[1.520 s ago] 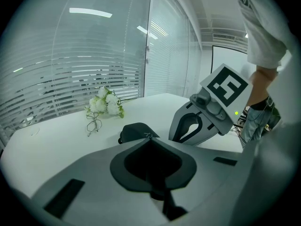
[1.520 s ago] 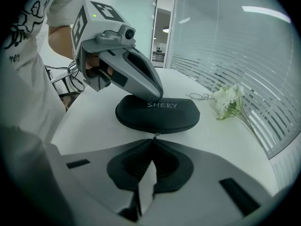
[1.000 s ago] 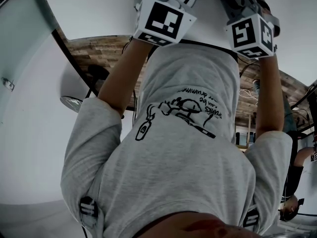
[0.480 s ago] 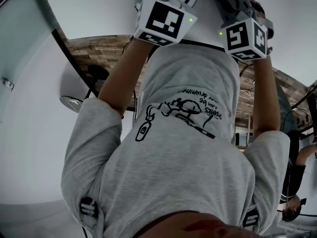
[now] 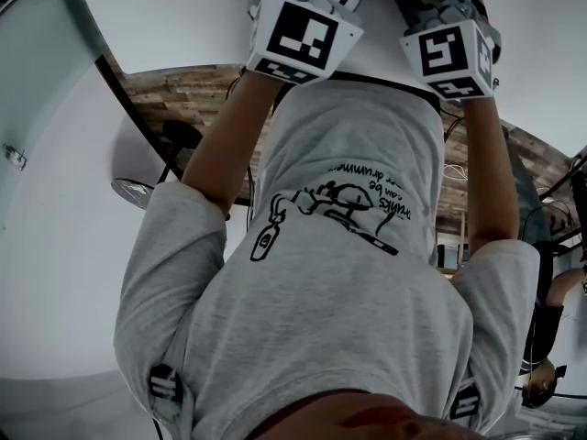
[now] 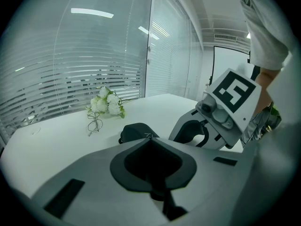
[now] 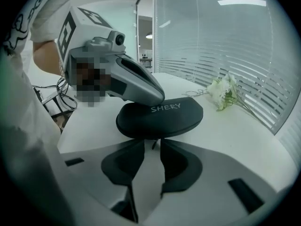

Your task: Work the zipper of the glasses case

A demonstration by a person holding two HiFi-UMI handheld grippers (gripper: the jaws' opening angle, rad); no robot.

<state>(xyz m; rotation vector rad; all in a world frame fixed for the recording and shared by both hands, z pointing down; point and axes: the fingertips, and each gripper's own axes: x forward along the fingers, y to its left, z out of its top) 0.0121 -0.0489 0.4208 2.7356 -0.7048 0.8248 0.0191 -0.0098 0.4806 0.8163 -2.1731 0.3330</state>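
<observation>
White tabletop (image 7: 235, 126) beside slatted glass walls. Glasses case (image 7: 160, 119) lying crosswise just ahead of the right hand-held gripper (image 7: 151, 161), jaws opening, with the zipper pull (image 7: 153, 145) between them, unpinched. Left hand-held gripper (image 7: 157, 97), jaws together, resting on the case's top.

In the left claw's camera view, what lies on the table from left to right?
White flowers → black glasses case → right claw, its jaws opening with the zipper pull between them.
</observation>
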